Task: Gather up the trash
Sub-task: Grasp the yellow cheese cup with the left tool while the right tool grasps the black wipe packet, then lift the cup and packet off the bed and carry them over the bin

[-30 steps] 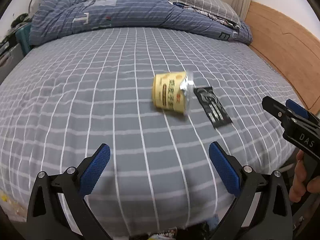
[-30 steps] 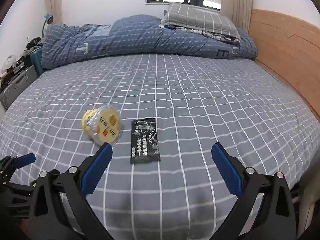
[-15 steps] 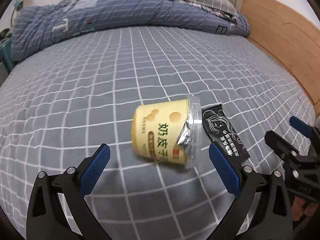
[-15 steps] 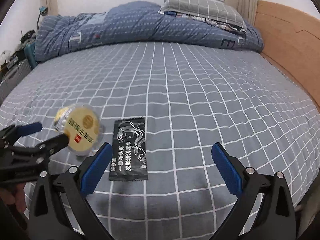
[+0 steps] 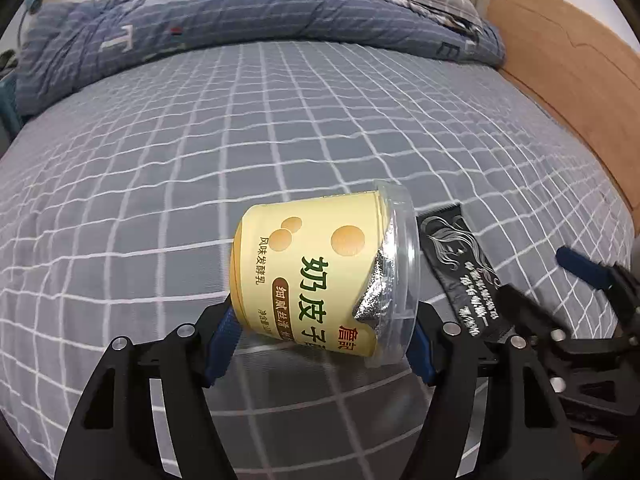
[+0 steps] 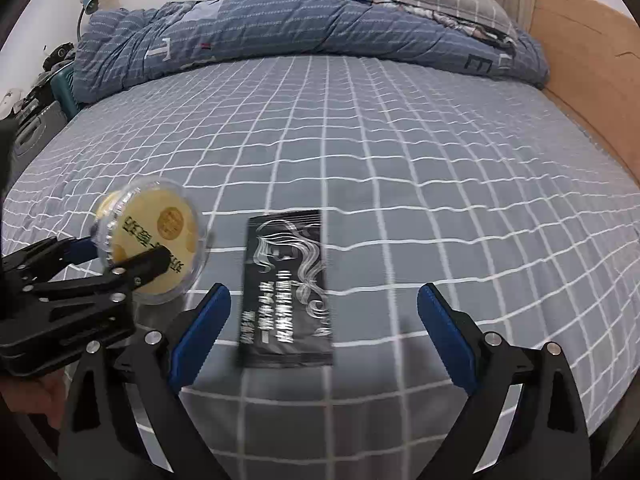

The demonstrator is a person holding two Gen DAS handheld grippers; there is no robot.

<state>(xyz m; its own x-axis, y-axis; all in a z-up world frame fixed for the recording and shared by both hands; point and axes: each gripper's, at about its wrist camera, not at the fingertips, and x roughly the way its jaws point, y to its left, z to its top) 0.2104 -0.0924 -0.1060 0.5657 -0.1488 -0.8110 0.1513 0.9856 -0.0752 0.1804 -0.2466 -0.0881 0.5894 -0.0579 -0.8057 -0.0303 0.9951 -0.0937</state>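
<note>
While a second ago both grippers hung well back, our left gripper [image 5: 324, 344] now closes around the yellow cup [image 5: 320, 276] lying sideways on the bed [image 5: 320, 128] (foil lid torn, pads seemingly touching). Right gripper [image 6: 324, 332], gaping but narrowing, straddles the flat black sachet [image 6: 286, 288]; pickup is near.

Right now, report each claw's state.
Left claw: closing on the yellow cup, pads against its ends.
Right claw: open, closing around the black sachet, not touching it.
</note>
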